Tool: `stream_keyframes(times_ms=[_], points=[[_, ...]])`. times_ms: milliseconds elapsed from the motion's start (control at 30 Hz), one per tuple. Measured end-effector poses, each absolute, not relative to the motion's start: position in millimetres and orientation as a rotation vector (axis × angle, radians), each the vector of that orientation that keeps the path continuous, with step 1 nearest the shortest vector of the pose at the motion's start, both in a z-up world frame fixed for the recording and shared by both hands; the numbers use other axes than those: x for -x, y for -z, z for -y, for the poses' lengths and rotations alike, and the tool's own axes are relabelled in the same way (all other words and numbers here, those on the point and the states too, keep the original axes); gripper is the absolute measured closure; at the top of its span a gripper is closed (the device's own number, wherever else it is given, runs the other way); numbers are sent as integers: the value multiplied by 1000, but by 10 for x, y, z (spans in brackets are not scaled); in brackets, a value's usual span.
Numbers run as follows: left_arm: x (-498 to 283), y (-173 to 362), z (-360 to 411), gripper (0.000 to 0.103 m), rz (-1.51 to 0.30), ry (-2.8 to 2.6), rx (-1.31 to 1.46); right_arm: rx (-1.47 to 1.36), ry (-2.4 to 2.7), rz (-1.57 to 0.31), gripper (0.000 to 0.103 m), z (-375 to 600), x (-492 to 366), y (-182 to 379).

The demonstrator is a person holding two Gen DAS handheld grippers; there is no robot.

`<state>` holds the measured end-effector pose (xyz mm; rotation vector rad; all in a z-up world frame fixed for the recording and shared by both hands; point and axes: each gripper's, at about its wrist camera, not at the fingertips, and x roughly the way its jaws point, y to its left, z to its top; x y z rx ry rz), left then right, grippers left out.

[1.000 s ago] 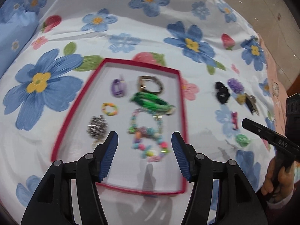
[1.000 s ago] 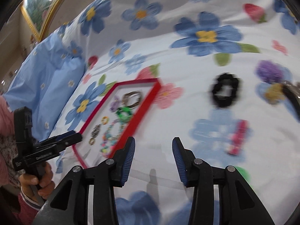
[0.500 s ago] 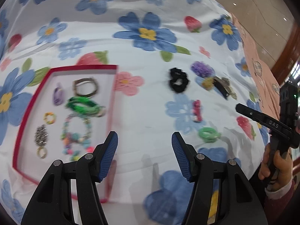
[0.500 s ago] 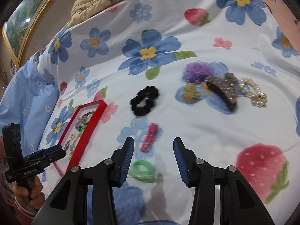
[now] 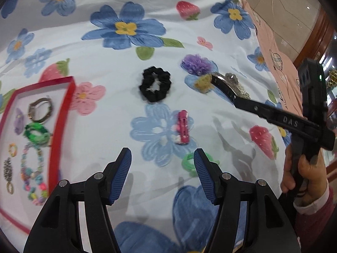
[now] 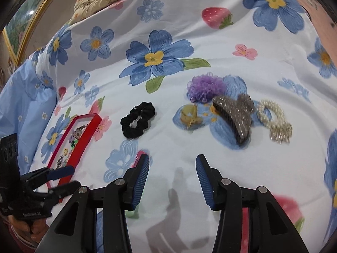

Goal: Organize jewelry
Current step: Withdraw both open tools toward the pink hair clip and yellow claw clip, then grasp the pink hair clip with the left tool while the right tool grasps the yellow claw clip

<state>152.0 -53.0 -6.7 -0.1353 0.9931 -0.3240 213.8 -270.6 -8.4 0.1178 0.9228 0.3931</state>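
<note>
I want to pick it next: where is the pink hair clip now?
In the left wrist view, the pink hair clip lies on the bedspread, below the black scrunchie and above the green hair tie.

Left gripper and right gripper: jaws spread, empty.
</note>
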Motion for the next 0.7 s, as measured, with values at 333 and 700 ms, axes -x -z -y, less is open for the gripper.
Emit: stream_keyframes(times_ms=[333, 700], points=[[-1855, 336, 825, 42, -1046, 349, 149, -67, -422, -933, 54, 2623, -2623, 200], [-2031, 583, 1041, 59, -1061, 349, 97, -6, -385, -949, 56, 2549, -2965, 460]])
